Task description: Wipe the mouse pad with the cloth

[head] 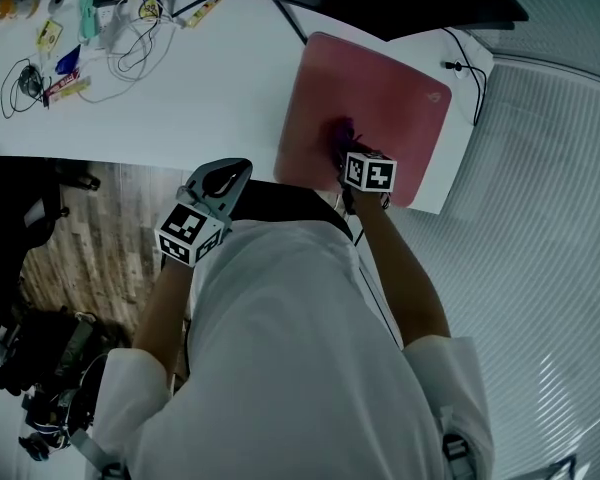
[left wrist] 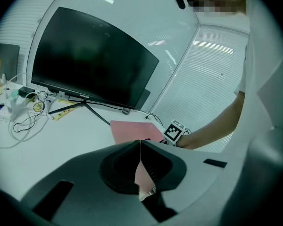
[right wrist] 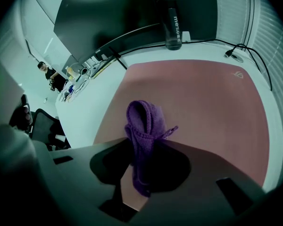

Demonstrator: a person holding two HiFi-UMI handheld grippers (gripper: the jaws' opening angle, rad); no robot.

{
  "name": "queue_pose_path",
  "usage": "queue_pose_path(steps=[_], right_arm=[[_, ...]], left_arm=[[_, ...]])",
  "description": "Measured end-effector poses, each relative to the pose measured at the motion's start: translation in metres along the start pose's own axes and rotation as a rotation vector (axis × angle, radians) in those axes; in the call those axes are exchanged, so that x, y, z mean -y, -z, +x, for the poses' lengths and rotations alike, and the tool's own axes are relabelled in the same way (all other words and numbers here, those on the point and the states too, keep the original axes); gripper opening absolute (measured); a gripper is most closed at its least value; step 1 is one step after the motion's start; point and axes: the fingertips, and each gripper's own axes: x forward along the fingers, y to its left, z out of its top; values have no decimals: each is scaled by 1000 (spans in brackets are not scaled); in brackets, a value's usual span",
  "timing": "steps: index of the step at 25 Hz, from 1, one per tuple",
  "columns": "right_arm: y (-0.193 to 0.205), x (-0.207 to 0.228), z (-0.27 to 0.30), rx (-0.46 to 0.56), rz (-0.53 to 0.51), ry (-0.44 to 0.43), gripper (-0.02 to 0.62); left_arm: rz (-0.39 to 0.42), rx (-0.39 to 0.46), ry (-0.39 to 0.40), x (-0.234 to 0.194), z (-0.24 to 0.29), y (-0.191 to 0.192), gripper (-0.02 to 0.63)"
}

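A pink mouse pad [head: 370, 108] lies at the right end of the white desk [head: 210, 78]. My right gripper [head: 346, 158] is shut on a bunched purple cloth [right wrist: 144, 126], which rests on the pad [right wrist: 203, 102] near its front edge. In the head view the cloth [head: 338, 134] shows as a dark patch just ahead of the marker cube. My left gripper [head: 218, 181] hangs off the desk's front edge, shut, with nothing between its jaws. In the left gripper view the pad [left wrist: 132, 130] and the right gripper's cube [left wrist: 174, 132] lie beyond the closed jaws.
A dark monitor [left wrist: 94, 60] on a stand occupies the desk's back. Cables and small items [head: 70, 38] clutter the far left. A black bottle [right wrist: 173, 25] stands behind the pad, and a cable [head: 475, 83] runs past its right corner. An office chair [head: 30, 218] sits left.
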Motion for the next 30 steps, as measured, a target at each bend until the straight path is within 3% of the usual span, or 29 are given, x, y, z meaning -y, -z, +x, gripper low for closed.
queue_pose_path(steps=[5,23,30], right_arm=[[-5,-35,17,-4,-18,-74,118],[-34,-126,43,-36,-10,-208,118],[-74,-140,36,41,-3,-317,118]], left_arm=[[-7,7,-14,-10,-9,-2,18],[-18,51,-51,-54,-44,-13,18],[-7,46,-67,-49,-39,-14,18]])
